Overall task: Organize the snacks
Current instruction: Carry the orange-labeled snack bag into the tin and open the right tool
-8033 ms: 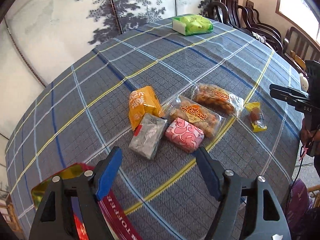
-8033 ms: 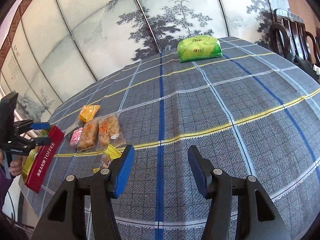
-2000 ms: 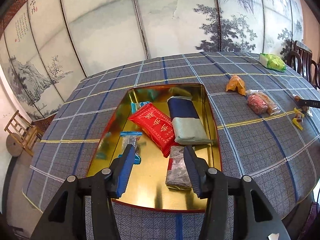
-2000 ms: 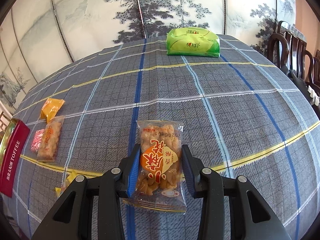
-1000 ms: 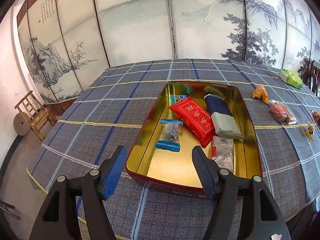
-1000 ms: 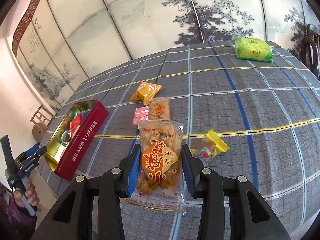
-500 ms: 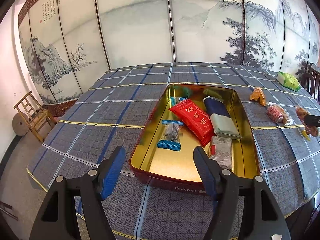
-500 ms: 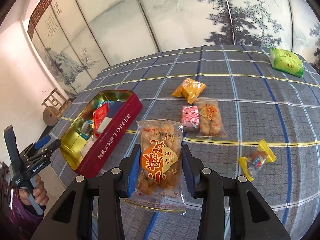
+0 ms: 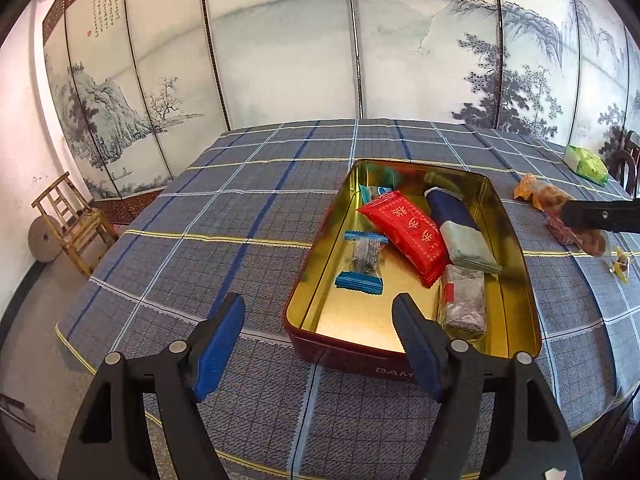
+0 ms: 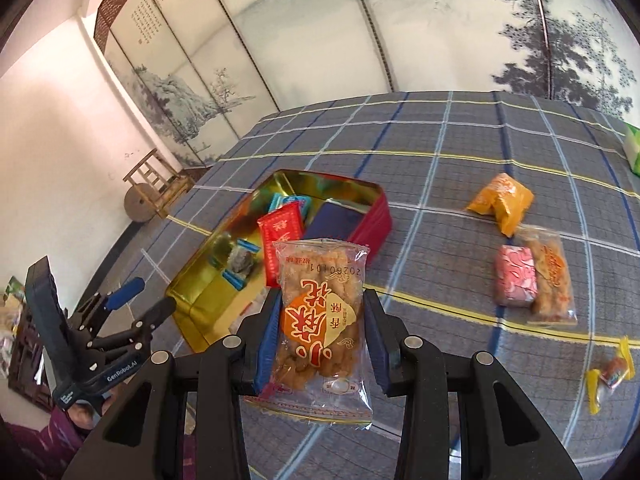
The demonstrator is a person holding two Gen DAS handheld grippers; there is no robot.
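Tin [image 9: 516, 264] with red packet [image 9: 406, 232], navy pack [image 9: 448, 210], wrapped candy [image 9: 362, 260].

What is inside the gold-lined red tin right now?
The tin holds a red packet, navy-and-pale-green pack, grey pack and two blue-ended clear candies. Anything beneath the packets is covered.

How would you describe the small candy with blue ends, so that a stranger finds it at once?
Start at the gold-lined red metal tin on the checked tablecloth. Inside, left of the red packet, lies the clear-wrapped candy with blue crimped ends. It alone shows its grey filling between two blue ends.
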